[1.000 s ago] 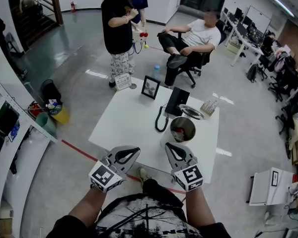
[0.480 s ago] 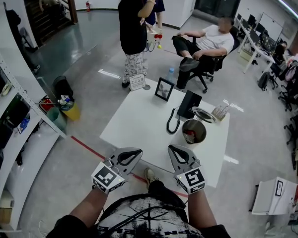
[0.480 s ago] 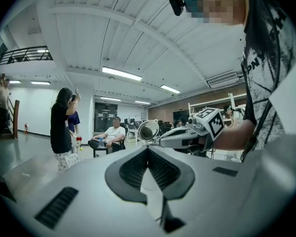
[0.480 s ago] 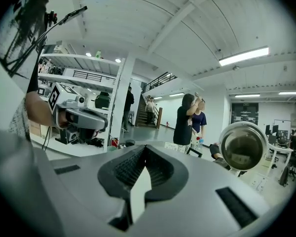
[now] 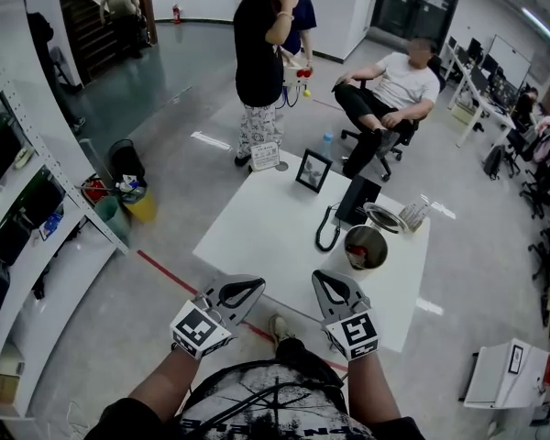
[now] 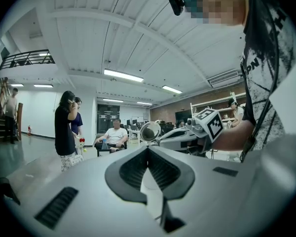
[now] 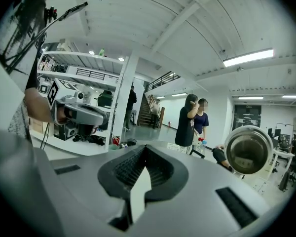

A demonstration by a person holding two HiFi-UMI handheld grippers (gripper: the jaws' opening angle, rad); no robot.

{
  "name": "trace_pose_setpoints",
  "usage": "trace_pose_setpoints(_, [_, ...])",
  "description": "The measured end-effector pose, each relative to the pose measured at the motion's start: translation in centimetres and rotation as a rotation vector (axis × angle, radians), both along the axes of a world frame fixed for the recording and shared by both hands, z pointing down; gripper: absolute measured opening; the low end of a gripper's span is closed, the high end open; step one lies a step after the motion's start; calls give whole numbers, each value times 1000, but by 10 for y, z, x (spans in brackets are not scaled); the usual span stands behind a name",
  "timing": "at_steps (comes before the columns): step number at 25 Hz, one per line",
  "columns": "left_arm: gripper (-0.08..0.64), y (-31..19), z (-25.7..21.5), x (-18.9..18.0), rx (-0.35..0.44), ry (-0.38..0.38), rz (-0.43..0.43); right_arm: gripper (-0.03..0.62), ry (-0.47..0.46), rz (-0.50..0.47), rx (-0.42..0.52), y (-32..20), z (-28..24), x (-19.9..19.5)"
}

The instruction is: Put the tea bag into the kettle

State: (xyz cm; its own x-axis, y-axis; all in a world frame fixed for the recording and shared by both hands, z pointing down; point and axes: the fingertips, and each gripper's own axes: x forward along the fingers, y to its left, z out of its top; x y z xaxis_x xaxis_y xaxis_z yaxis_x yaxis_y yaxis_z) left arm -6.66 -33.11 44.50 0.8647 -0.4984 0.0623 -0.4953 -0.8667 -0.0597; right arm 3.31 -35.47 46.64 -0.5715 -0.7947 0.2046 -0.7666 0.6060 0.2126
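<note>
A: Locating tea bag?
B: Seemingly standing in small holder [image 5: 412, 213] at table's [image 5: 257, 227] far right edge, just beyond kettle [image 5: 367, 230]; too small for confirming. Lying nearer to right gripper [image 5: 318, 277] than left gripper [image 5: 256, 284].
A: Checking tools?
B: Holding both pressed together, pinching nothing, hovering short of table.

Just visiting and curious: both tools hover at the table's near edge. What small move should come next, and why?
Probably reach the right tool forward toward the packets beyond the kettle, opening it on the way. It is shut and empty, and the kettle stands open with its lid beside it. Whether those packets are tea bags is too small to tell.
</note>
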Motion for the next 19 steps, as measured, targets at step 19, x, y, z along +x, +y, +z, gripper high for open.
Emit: trace_pose_setpoints(19, [8, 4, -6, -23, 26, 5, -26, 11, 21, -34, 23, 1, -11, -25])
